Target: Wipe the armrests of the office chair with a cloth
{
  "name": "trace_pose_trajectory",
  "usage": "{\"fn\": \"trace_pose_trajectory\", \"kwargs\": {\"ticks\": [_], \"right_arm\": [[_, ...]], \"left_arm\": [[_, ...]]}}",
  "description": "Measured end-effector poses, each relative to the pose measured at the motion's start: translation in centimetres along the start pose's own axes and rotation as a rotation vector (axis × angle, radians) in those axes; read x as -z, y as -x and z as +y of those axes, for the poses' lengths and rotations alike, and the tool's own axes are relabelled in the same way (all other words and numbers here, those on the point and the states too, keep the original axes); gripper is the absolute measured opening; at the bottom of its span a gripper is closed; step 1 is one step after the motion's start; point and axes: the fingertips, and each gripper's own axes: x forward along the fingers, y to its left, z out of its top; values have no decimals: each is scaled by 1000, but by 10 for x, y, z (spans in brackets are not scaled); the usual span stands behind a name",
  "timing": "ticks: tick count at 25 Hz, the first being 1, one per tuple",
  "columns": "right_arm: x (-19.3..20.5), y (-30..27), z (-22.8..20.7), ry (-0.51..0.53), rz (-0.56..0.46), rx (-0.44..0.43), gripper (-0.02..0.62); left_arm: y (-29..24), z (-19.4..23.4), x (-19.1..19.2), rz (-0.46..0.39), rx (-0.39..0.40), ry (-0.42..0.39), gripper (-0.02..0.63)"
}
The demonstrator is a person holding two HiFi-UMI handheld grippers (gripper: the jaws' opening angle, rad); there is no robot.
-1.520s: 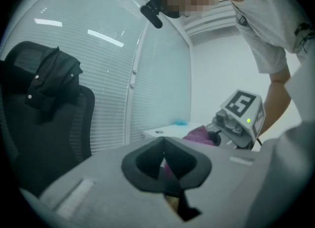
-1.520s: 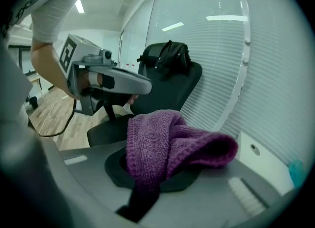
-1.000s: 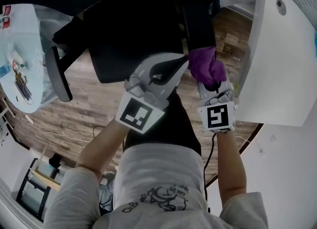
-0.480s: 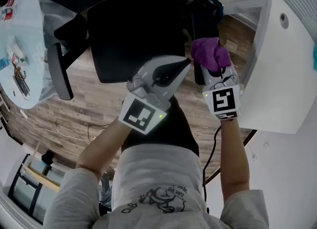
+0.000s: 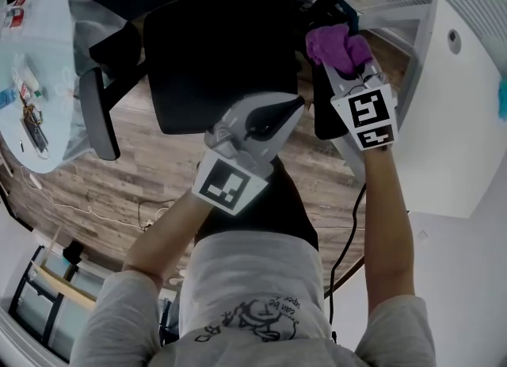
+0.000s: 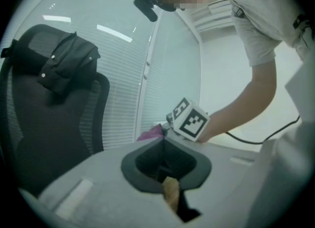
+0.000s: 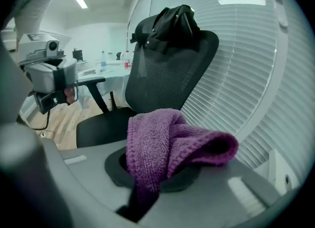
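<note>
A: Progress, left to right?

B: Worktop point(image 5: 47, 151) sits far left of both jaws with small clutter on it, not involved. Next, the other armrest point(image 5: 98, 120), well left of the left gripper point(image 5: 295, 104). There's no cloth near it, so I'd judge it's left to do, though I can't tell from the surface whether it's been wiped.

A: Left jaws?

B: Closed together and holding nothing. They hover just off the front corner of the chair seat point(image 5: 214, 64), doing no work.

A: And the right?

B: Right gripper point(image 5: 341, 63) is clamped on the purple cloth point(image 5: 334, 44), which bunches over the jaw tips. The cloth is on the far end of the near armrest point(image 5: 323, 116), which runs back beneath the jaws toward the person. Contact looks likely but I can't confirm it. My read is that this armrest is mid-wipe.

A: Anything in the way?

B: White cabinet point(image 5: 455, 120) is just right of the right jaws, so that side is tight. The gripper's cable point(image 5: 346, 238) hangs down beside the person's arm. A black garment point(image 7: 170, 22) is draped on the backrest ahead of the right jaws, clear of the armrests. To reach the other armrest, the cloth has to cross the whole seat.
</note>
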Motion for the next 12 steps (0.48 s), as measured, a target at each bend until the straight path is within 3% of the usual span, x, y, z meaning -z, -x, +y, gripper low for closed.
{"fn": "trace_pose_trajectory", "kwargs": {"ticks": [7, 12], "right_arm": [[-16, -22, -23, -78, -14, -37, 43], [-14, -15, -19, -67, -22, -19, 43]], "left_arm": [[5, 2, -5, -4, -13, 18, 3], [7, 1, -9, -12, -29, 30, 3]]}}
